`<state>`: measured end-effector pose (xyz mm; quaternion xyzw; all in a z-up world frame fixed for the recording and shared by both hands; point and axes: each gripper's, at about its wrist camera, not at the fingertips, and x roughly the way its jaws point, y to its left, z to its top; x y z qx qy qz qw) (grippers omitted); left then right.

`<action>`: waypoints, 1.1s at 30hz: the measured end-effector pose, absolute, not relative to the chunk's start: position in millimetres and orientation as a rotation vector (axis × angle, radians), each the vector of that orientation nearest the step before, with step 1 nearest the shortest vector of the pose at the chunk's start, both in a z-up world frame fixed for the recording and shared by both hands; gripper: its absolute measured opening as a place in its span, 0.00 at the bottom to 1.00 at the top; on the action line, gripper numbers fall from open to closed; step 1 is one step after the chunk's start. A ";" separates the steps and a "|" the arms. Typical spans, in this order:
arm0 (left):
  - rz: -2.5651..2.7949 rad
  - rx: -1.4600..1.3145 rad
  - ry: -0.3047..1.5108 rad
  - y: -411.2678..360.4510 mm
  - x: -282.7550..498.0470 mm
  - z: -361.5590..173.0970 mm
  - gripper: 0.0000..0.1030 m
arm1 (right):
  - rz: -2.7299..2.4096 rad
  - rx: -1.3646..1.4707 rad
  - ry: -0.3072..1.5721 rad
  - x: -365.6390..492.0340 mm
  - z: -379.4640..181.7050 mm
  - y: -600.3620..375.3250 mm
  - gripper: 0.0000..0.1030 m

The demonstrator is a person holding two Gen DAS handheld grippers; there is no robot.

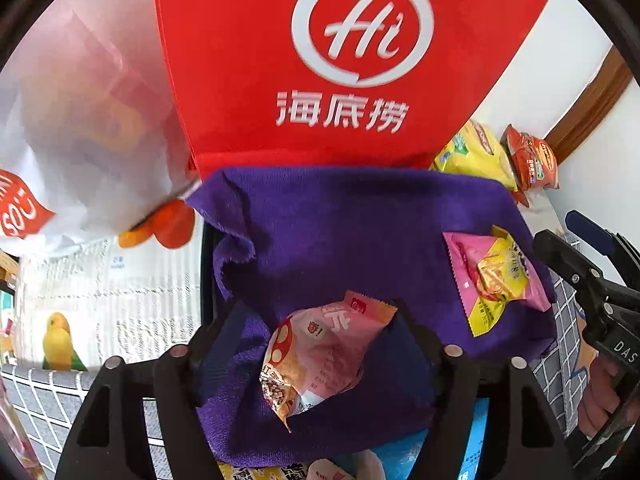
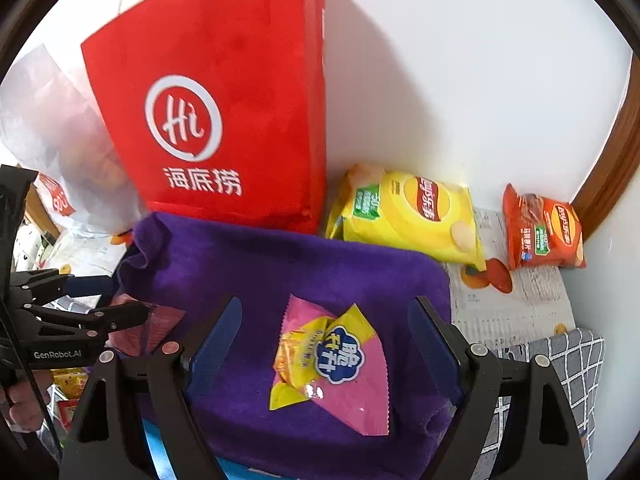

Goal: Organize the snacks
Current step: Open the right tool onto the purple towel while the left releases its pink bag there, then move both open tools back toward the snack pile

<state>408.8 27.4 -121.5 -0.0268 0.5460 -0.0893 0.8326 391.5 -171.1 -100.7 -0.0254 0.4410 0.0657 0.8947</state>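
A purple towel point(image 1: 328, 232) point(image 2: 280, 272) covers a raised surface in front of a red Haidilao bag point(image 1: 320, 60) point(image 2: 224, 120). My left gripper point(image 1: 320, 344) is shut on a pink and orange snack packet point(image 1: 320, 356), held over the towel; in the right wrist view point(image 2: 156, 320) the packet shows only partly. A pink and yellow snack packet point(image 1: 496, 276) point(image 2: 332, 360) lies flat on the towel. My right gripper point(image 2: 324, 332) is open, its fingers on either side of that packet, above it. It also shows in the left wrist view point(image 1: 576, 248).
A yellow chip bag point(image 2: 408, 212) point(image 1: 472, 152) and an orange chip bag point(image 2: 544, 232) point(image 1: 532, 160) stand against the white wall at right. A white plastic bag point(image 1: 80, 140) point(image 2: 52, 152) sits left of the red bag. A grey checked cloth point(image 2: 560, 364) lies at right. More snacks point(image 1: 272, 472) lie below the towel.
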 end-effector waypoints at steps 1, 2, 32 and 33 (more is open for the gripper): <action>-0.190 -0.050 1.147 26.8 407.2 -117.9 0.71 | 0.137 -0.049 0.910 390.4 -99.0 -170.7 0.82; -0.188 -0.045 1.142 26.4 406.5 -115.2 0.72 | 0.137 -0.046 0.907 389.6 -97.5 -170.4 0.82; -0.302 -0.072 0.805 10.5 300.1 15.2 0.71 | 0.002 -0.004 0.707 222.4 -12.6 -204.8 0.84; -0.293 -0.025 0.801 5.5 291.0 16.4 0.71 | 0.011 0.020 0.716 217.6 -13.0 -208.0 0.84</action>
